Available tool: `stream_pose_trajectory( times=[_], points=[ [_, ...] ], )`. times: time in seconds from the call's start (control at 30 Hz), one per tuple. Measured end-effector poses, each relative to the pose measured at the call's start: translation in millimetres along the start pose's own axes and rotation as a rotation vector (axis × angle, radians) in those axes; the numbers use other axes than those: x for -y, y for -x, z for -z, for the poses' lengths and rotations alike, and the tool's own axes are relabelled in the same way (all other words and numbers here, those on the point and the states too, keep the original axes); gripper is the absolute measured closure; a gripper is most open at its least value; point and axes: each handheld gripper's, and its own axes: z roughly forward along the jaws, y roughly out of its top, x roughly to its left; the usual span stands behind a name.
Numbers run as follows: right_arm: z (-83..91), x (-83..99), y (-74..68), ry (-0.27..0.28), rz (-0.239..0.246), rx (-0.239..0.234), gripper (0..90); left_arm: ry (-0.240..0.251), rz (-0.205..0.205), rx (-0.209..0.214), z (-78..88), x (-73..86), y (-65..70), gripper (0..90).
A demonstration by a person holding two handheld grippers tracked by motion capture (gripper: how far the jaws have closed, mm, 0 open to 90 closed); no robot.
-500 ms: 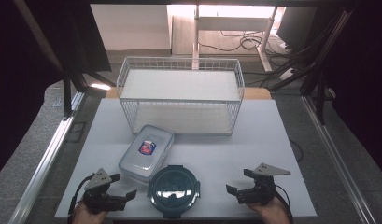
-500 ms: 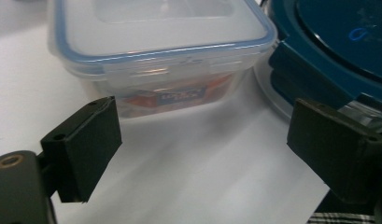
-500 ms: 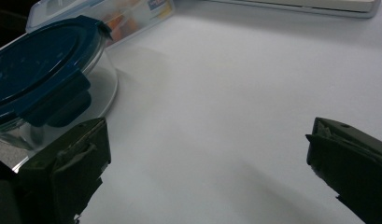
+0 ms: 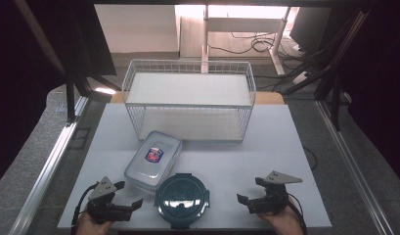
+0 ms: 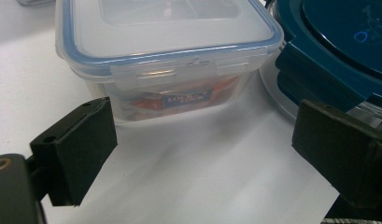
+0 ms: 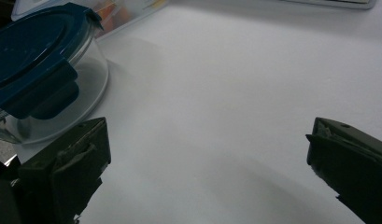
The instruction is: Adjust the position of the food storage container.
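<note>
Rectangular container (image 4: 153,160) and round container (image 4: 182,199) are unmoved since half a second ago; left gripper (image 4: 123,195) and right gripper (image 4: 250,191) are both kept wide open, nothing held.

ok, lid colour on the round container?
Dark teal-blue lid on a clear round container; left gripper view shows it best.

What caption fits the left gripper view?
Open left gripper facing a clear rectangular box beside a round blue-lidded container.
</note>
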Motion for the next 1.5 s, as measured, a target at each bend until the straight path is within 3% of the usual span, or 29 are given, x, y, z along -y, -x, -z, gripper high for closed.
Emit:
stream_pose_trajectory(
  times=[0.27,0.4,0.6,0.63,0.67,0.7,0.8,0.93,1.0,1.07,1.2,1.37,1.4,1.47,1.5],
  points=[
    [-0.4,-0.9,-1.8,-0.022,0.022,0.031,4.4,-0.012,-0.005,-0.007,-1.5,0.4,0.6,4.6],
    [1.2,-4.8,-4.3,-0.017,0.034,0.043,11.2,-0.013,-0.015,-0.014,-1.3,0.2,1.7,3.6],
    [-3.5,-17.4,-16.2,-0.04,0.058,0.009,23.0,-0.022,-0.033,-0.025,-1.2,0.5,3.7,2.4],
    [-9.0,-28.3,-30.7,-0.061,0.095,-0.036,35.2,-0.013,-0.028,-0.02,-0.3,0.4,3.0,2.4],
    [-9.0,-28.3,-30.7,-0.061,0.095,-0.036,35.2,-0.013,-0.028,-0.02,-0.3,0.4,3.0,2.3],
    [-13.0,-37.2,-42.3,-0.079,0.133,-0.072,48.5,-0.005,-0.024,-0.022,0.6,0.3,2.2,2.3],
    [-24.5,-51.0,-64.9,-0.129,0.216,-0.105,69.9,-0.005,-0.017,-0.027,1.3,0.8,0.7,2.5],
    [-46.6,-66.9,-94.1,-0.177,0.315,-0.17,86.2,-0.006,-0.014,-0.034,2.7,1.6,-0.8,2.5],
    [-51.0,-69.4,-99.6,-0.187,0.332,-0.182,88.1,-0.007,-0.016,-0.04,4.0,2.4,-1.7,2.5],
    [-69.5,-78.4,-124.0,-0.208,0.392,-0.233,88.8,-0.011,-0.015,-0.049,6.1,3.9,-3.5,2.7],
    [-93.4,-85.0,-152.4,-0.243,0.442,-0.289,88.8,-0.015,-0.008,-0.067,9.3,5.6,-8.2,3.0],
    [-117.7,-90.0,-180.6,-0.258,0.456,-0.354,88.7,-0.006,0.0,-0.089,13.2,7.5,-13.5,3.1],
    [-122.7,-90.7,-187.7,-0.259,0.468,-0.355,88.6,-0.005,0.005,-0.091,13.4,7.9,-14.5,3.1],
    [-127.3,-92.5,-197.3,-0.245,0.511,-0.298,88.8,-0.007,0.008,-0.093,13.6,8.2,-15.5,3.1],
    [-127.3,-92.5,-197.3,-0.245,0.511,-0.298,88.8,-0.007,0.008,-0.093,13.6,8.2,-15.5,3.2]
  ],
)
